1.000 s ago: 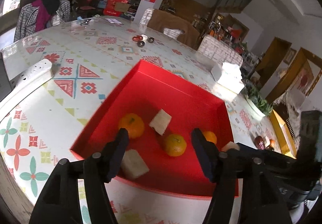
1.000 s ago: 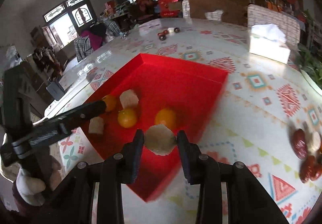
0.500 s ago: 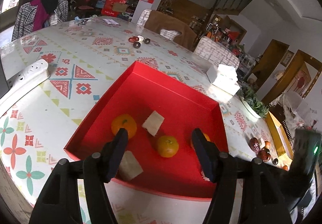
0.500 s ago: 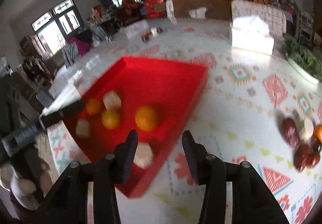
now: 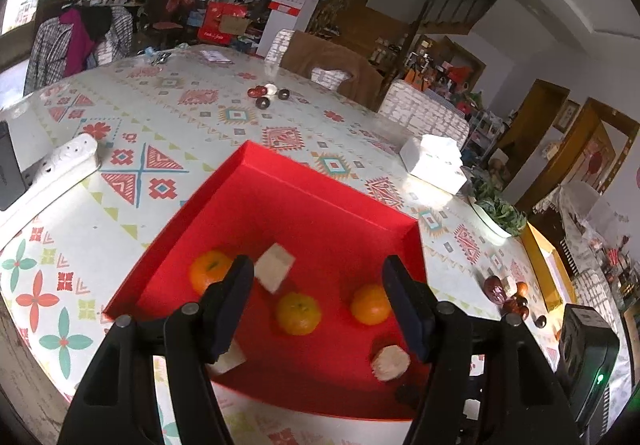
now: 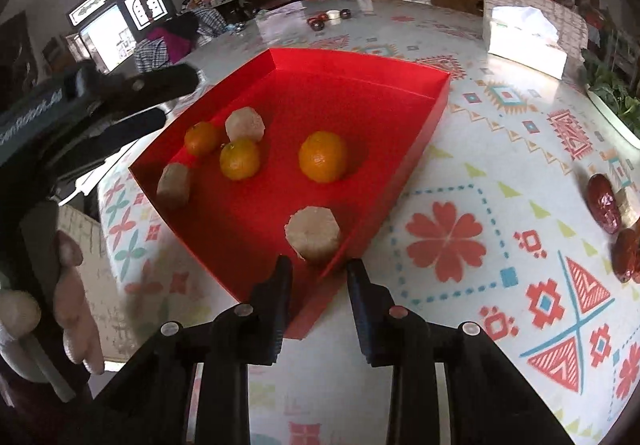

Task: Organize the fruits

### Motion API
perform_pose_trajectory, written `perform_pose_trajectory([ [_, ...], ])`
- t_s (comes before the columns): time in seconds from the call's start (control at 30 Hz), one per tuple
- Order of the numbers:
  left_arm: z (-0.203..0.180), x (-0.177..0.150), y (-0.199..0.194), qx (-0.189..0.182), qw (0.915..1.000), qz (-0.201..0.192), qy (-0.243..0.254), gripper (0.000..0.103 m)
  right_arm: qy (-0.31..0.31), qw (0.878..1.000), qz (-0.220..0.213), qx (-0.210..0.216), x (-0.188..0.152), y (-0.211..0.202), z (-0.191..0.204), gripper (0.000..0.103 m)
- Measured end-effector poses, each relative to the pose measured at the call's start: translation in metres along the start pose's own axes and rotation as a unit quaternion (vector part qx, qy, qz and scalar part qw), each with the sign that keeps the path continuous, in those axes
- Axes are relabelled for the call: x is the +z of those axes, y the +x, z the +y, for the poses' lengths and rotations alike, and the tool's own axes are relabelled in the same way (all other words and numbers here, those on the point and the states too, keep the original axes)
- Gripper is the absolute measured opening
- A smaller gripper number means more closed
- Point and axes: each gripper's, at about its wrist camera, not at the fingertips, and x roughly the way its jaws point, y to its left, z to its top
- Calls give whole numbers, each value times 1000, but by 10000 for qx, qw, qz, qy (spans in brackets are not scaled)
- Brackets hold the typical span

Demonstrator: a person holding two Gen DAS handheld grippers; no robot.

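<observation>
A red tray [image 5: 304,201] [image 6: 436,105] lies on the patterned table. It holds three oranges [image 5: 298,313] [image 6: 323,156] and three pale peeled chunks [image 5: 390,363] [image 6: 313,233]. My right gripper [image 6: 319,277] is open and empty, just above the tray's near corner, behind the nearest chunk. My left gripper [image 5: 318,285] is open and empty, hovering over the tray's near edge. It shows at the left of the right wrist view [image 6: 120,97]. Red dates and small fruits [image 6: 604,203] [image 5: 508,297] lie on the table right of the tray.
A white tissue box [image 6: 524,37] [image 5: 434,163] stands beyond the tray. A white power strip [image 5: 52,173] lies at the left. Small dark and red items [image 5: 266,95] sit at the far side. A plant dish [image 5: 496,213] is at the right edge.
My right gripper opened and let the pale chunk drop into the tray's near corner, then drew back. My left gripper rose slightly and stayed open.
</observation>
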Motion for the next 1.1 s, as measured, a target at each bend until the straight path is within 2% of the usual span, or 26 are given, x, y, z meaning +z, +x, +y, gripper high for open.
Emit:
perform_pose_trajectory([
  [0.1,-12,0,-7,-47,9997,-96,222,66,156,9987,-387,282,-3,-19,-14,33],
  [0.2,-31,1,-15,-109,9983,-243,523,77,220,9948,-978,198,-11,-50,-33,38],
  [0.23,-40,0,-19,-166,9972,-318,648,79,247,9928,-1169,63,-15,-60,-41,49],
  [0.27,-47,-1,-20,-212,9964,-358,745,79,330,9900,-1367,-89,-21,-72,-54,67],
  [0.33,-62,-4,-20,-280,9946,-361,931,79,674,9884,-1354,-101,-31,-85,-81,78],
  [0.47,-88,-12,-12,-426,9917,-200,1196,79,1258,9840,-1228,-296,-55,-112,-128,75],
  [0.6,-112,-23,-4,-515,9885,-57,1423,79,1787,9700,-1407,-858,-81,-151,-184,71],
  [0.73,-137,-33,7,-588,9855,102,1587,79,2443,9444,-1556,-1558,-110,-198,-252,71],
  [0.87,-166,-45,22,-731,9810,334,1764,79,2915,9187,-1636,-2104,-124,-229,-306,71],
  [0.93,-181,-50,30,-796,9781,430,1873,79,3055,9099,-1614,-2295,-125,-233,-322,71],
  [1.1,-215,-64,47,-895,9697,642,2182,79,3102,8975,-1355,-2827,-120,-221,-348,71],
])
